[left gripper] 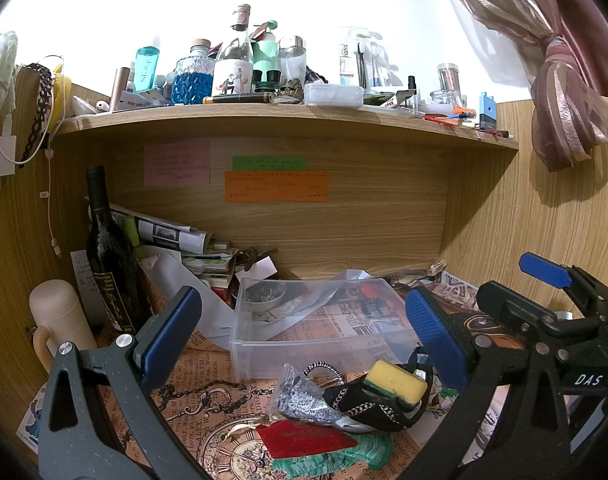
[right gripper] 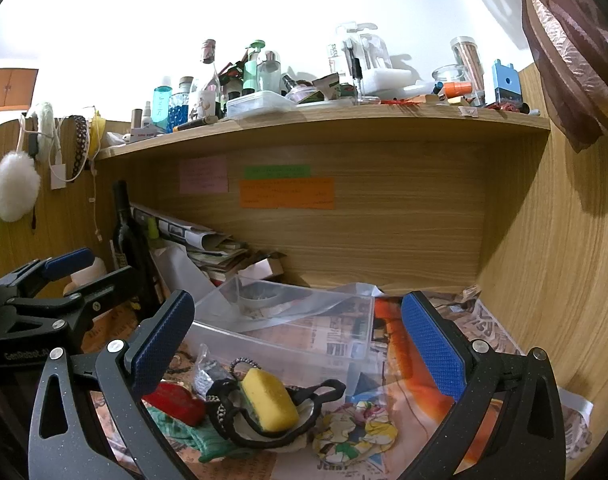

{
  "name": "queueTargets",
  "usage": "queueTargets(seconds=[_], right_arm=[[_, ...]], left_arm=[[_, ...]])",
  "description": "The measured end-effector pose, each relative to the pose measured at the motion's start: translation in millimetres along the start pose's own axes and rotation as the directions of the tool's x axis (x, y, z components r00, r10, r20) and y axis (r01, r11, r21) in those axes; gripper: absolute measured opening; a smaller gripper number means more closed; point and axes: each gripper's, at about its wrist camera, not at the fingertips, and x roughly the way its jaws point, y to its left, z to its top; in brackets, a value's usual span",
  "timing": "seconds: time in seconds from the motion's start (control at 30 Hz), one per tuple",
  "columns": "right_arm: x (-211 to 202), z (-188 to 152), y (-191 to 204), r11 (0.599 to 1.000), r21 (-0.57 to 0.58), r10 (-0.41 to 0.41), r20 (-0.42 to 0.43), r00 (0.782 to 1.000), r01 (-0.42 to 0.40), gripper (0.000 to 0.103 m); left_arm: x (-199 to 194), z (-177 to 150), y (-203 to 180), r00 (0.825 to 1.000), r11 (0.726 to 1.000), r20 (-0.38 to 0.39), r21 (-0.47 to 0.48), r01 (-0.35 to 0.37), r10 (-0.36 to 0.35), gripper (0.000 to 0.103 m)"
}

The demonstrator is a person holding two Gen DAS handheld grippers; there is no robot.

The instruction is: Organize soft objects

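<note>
Now both grippers hang above the near part of the desk (left gripper: 207, 364), which is covered with printed paper, and neither one holds anything. The left gripper (left gripper: 304, 340) has its jaws spread wide, and the blue pads (left gripper: 169, 332) are free. The right gripper (right gripper: 297, 344) also has its jaws spread wide; in the left wrist view it appears at the right side, beside the left one.

The soft objects lie together in a small heap near the front edge of the desk, just in front of a clear plastic box (left gripper: 316, 320). On top of the heap rests a yellow sponge (right gripper: 269, 398) with a green underside, lying on a black fabric piece with white stitching (left gripper: 368, 402). A red cloth piece (left gripper: 304, 438) touches a green knitted cloth (left gripper: 344, 460) at the near side of the heap. A crumpled silver-grey bag (left gripper: 299, 394) lies at the left of the black fabric. A colourful patterned cloth (right gripper: 356, 434) lies just beside the heap, toward the right edge.

The clear plastic box stands in the middle of the desk and has a sheet of plastic film inside it. A dark wine bottle (left gripper: 109, 256) stands upright at the back left corner, with a cream mug (left gripper: 59, 320) near it at the left edge.
</note>
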Motion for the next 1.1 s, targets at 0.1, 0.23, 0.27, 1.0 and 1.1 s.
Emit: queueTargets(seconds=[0.1, 0.23, 0.27, 1.0, 1.1], right_arm=[[2.0, -0.8, -0.2, 1.000, 0.000, 0.012, -0.008, 1.000, -0.012, 0.103], [5.6, -2.7, -0.1, 1.000, 0.001, 0.016, -0.022, 1.000, -0.016, 0.103], [6.8, -4.0, 0.1, 1.000, 0.000, 0.016, -0.027, 0.999, -0.016, 0.103], [53.6, -50.2, -10.8, 0.990, 0.034, 0.140, -0.278, 0.950, -0.136, 0.057], [58.9, -55.3, -10.9, 0.988, 0.042, 0.157, -0.302, 0.940, -0.151, 0.053]], left_arm=[[0.3, -1.5, -3.1, 1.000, 1.000, -0.005, 0.001, 0.001, -0.001, 0.103], [4.9, -8.7, -9.1, 0.999, 1.000, -0.037, -0.002, 0.019, -0.019, 0.103], [7.2, -11.5, -8.9, 0.998, 1.000, -0.049, -0.005, 0.026, -0.026, 0.103], [54.9, -60.7, -9.4, 0.939, 0.989, -0.311, -0.063, 0.136, -0.148, 0.068], [62.7, -65.8, -14.9, 0.922, 0.985, -0.345, -0.066, 0.160, -0.173, 0.059]])
